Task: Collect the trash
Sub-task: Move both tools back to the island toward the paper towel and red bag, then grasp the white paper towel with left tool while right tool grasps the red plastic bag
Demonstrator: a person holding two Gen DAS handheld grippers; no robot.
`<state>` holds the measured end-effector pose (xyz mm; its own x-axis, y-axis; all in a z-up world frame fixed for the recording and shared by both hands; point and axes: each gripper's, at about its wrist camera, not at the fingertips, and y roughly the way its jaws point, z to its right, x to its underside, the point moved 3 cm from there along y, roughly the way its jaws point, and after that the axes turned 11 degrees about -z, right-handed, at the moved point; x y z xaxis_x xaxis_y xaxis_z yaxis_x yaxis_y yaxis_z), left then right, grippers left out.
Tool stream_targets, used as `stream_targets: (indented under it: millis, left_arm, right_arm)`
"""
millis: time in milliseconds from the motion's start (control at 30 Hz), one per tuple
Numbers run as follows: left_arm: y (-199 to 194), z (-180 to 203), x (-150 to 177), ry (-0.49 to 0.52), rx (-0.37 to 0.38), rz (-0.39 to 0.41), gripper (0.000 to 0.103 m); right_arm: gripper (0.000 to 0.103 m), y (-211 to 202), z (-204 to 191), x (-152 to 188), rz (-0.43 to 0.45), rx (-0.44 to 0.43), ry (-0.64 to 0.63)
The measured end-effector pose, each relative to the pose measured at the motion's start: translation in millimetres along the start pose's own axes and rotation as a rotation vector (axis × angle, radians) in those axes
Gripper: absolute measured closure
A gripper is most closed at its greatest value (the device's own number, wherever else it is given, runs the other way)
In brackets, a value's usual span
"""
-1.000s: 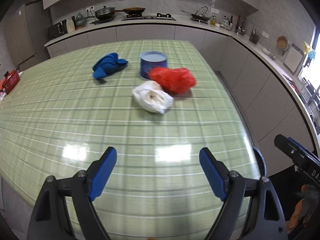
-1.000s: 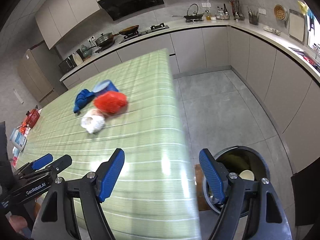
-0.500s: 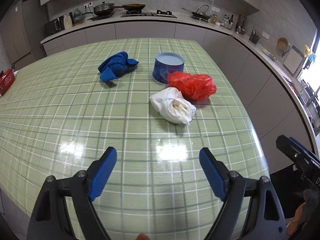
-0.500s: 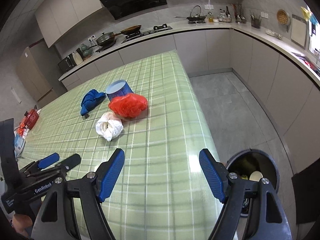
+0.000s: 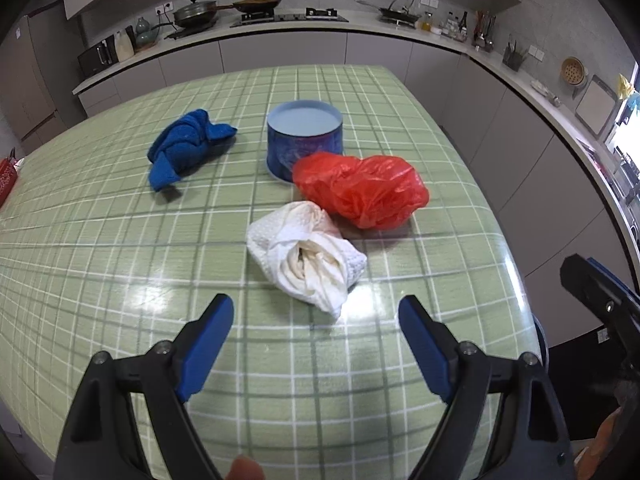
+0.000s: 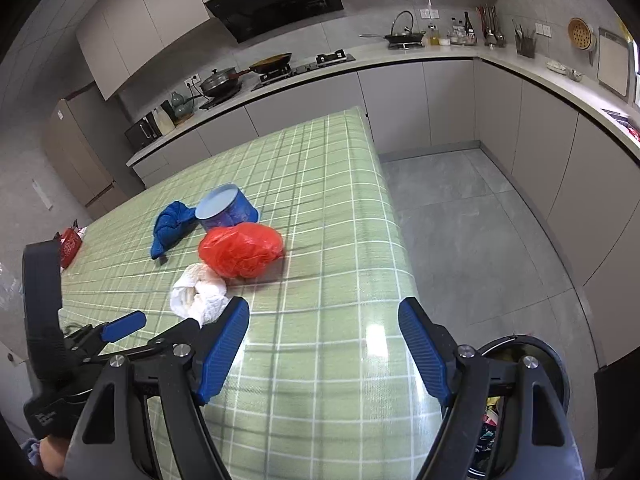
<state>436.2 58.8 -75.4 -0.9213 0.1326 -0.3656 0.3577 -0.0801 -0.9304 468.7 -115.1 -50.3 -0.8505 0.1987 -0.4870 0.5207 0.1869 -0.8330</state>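
The crumpled white paper towel (image 5: pixel 310 258) lies near the right edge of the table (image 5: pixel 100 264), touching the red plastic bag (image 5: pixel 362 190). Both look light and soft (the bag probably slippery) — best pinched across the middle. The left gripper (image 5: pixel 316 330) and right gripper (image 6: pixel 323 338) are open and empty.

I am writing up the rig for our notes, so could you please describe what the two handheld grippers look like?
Both match: the left gripper and the right gripper each have two black plastic arms with silver pivot bolts, ending in ribbed blue pads. In the right wrist view the left gripper's black body carries small white lettering, too small to read. No cables or sleeves are visible.
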Motion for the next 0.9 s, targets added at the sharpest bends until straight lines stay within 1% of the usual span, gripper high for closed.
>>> stream_targets:
  millis: [100,200,300,400,567,733,900]
  left_arm:
    - [11,-1,-7,-0.001,0.006,-0.009,0.017]
    - [19,-3,-14,0.011,-0.003,-0.014,0.017]
    - [27,-12,-18,0.007,0.002,-0.026,0.017]
    - [30,-27,-20,0.012,-0.004,-0.028,0.017]
    - [30,-63,-25,-0.013,-0.018,-0.019,0.017]
    - [32,-94,-32,-0.028,-0.017,-0.026,0.017]
    - [32,-109,-39,-0.026,-0.003,-0.025,0.017]
  right_arm:
    - [0.024,7,-3,-5,-0.011,0.007,-0.006]
    - [0.024,15,-7,-9,-0.017,0.015,-0.001]
    - [0.024,23,-14,-13,-0.024,0.019,0.004]
    - [0.024,34,-26,-16,-0.039,0.020,0.004]
    - [0.024,56,-55,-25,-0.062,0.012,-0.018]
    - [0.024,74,-84,-36,-0.069,0.021,-0.071]
    - [0.023,93,-102,-51,-0.083,0.045,-0.119]
